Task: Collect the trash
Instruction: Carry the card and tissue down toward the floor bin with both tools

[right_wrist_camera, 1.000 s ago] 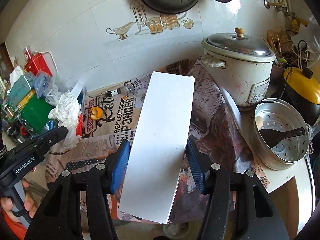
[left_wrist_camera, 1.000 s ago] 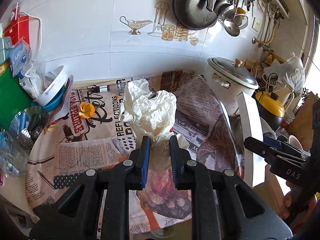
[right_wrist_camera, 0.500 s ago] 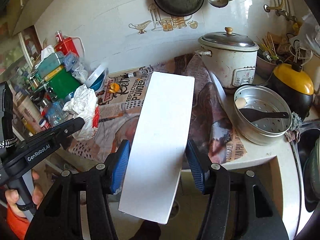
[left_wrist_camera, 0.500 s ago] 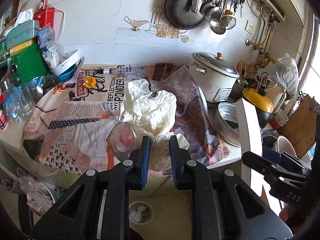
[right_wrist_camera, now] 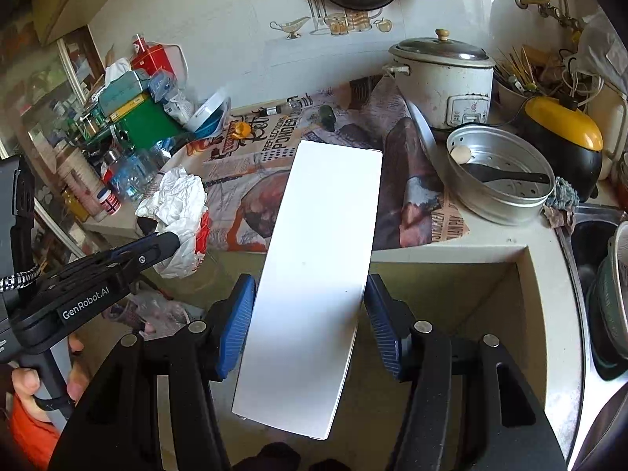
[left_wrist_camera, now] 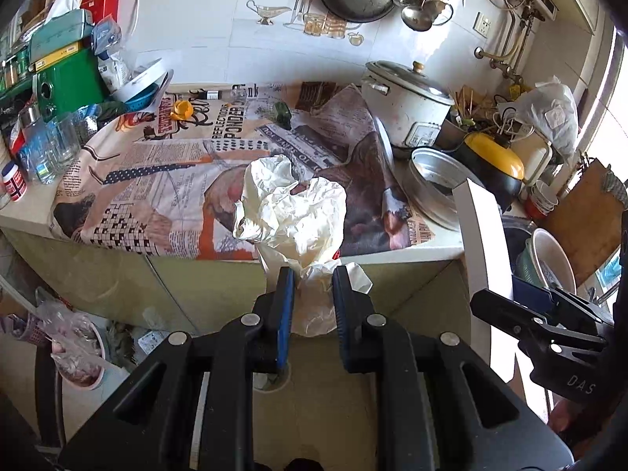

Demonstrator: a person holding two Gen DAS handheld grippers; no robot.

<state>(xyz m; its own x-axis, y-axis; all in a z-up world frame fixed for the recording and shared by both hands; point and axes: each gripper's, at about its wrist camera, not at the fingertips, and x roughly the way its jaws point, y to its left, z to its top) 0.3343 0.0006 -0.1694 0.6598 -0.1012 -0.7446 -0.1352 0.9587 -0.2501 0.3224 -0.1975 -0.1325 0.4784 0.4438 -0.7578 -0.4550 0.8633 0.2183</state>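
My left gripper [left_wrist_camera: 310,294] is shut on a crumpled white plastic bag [left_wrist_camera: 290,212], which hangs in the air in front of the counter edge. The same white bag [right_wrist_camera: 176,204] shows at the left of the right wrist view, pinched by the left gripper [right_wrist_camera: 172,239]. My right gripper [right_wrist_camera: 310,314] is shut on a long flat white box [right_wrist_camera: 322,267], its blue pads pressing both long sides. In the left wrist view that white box [left_wrist_camera: 484,243] stands edge-on at the right, held by the right gripper [left_wrist_camera: 522,302].
The counter is covered with newspaper [left_wrist_camera: 157,180]. On it stand a rice cooker [right_wrist_camera: 443,74], a steamer pan [right_wrist_camera: 502,180], a yellow-lidded pot [right_wrist_camera: 565,137] and a green box [left_wrist_camera: 66,78]. A sink [right_wrist_camera: 600,267] lies right. Bags and a bowl [left_wrist_camera: 78,357] sit on the floor.
Both grippers have drawn back from over the counter with their loads; the counter's front edge, cabinet and floor have come into view below them.
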